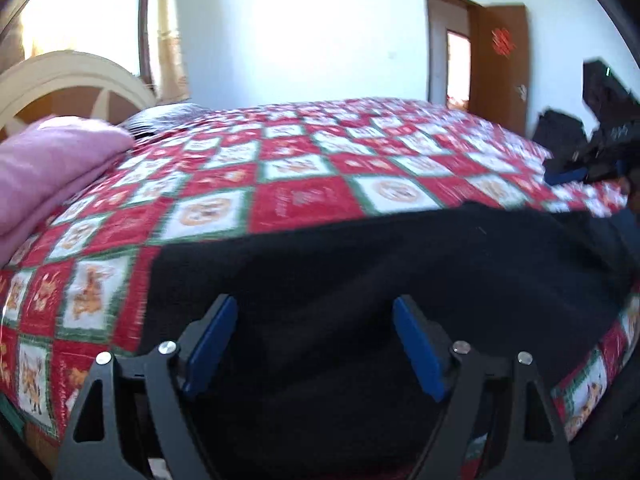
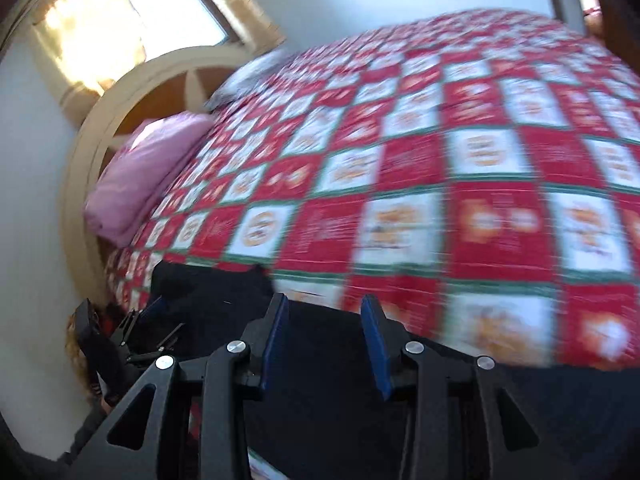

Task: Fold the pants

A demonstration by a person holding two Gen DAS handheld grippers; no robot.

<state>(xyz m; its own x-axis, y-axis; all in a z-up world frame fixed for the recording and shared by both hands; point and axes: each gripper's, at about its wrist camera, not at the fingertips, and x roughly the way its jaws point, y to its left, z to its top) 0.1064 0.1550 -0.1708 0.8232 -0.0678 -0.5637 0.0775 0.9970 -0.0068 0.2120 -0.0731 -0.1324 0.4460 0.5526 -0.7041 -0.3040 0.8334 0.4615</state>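
Black pants (image 1: 380, 280) lie spread along the near edge of a bed with a red, white and green checked quilt (image 1: 304, 184). My left gripper (image 1: 316, 312) is open, its blue pads apart just above the pants. My right gripper (image 2: 325, 312) is open over the pants (image 2: 328, 368) near the bed's edge, with nothing between its pads. The right gripper also shows at the far right of the left wrist view (image 1: 592, 168), and the left gripper at the lower left of the right wrist view (image 2: 148, 320). Both views are motion-blurred.
A pink pillow (image 1: 44, 168) and a curved cream headboard (image 1: 60, 76) are at the bed's left end. A grey pillow (image 1: 168, 116) lies behind it. A brown door (image 1: 500, 60) stands open at the back right. A bright window (image 2: 176, 4) is above the headboard.
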